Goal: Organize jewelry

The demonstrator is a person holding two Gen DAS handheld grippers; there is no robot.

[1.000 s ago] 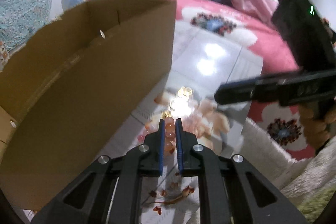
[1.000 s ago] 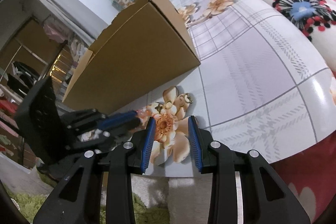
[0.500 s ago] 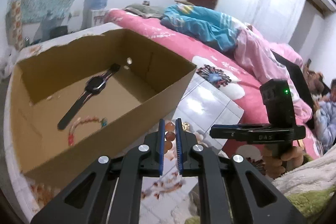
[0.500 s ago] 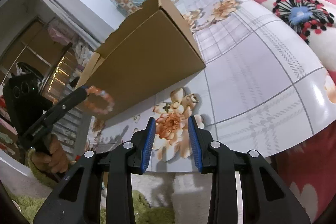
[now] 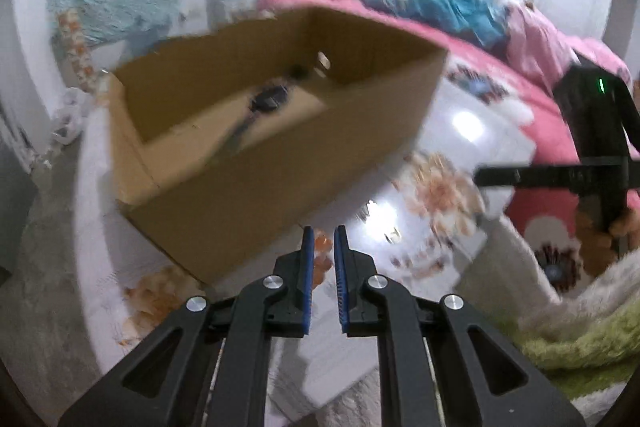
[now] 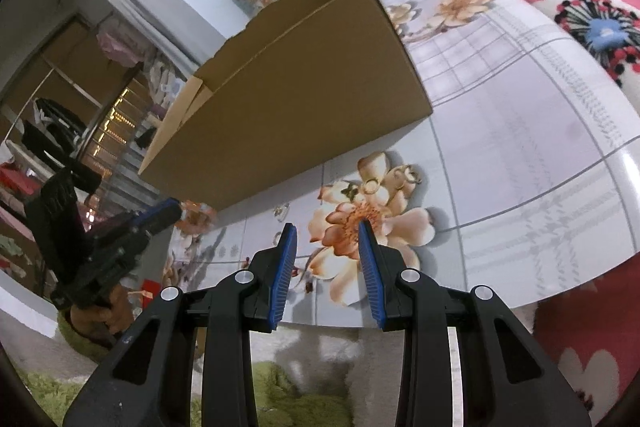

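The round desk point(image 6: 540, 131) with its glossy flower-print cover carries a large open brown cardboard box point(image 5: 280, 155), a dark wristwatch point(image 5: 268, 99) already lying inside. The left gripper point(image 5: 321, 247) hangs just outside the box's near wall, its jaws opening around an orange beaded bracelet point(image 5: 320, 251) between them. The right gripper point(image 6: 326, 247) waits with jaws apart and empty over small gold rings point(image 6: 390, 179). The bracelet seems bound for the box; next comes carrying it over the rim.

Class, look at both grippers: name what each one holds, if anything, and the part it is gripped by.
The left gripper, its jaws opening, has the orange bead bracelet between its fingertips, by a short stretch of the beads. The right gripper holds nothing.
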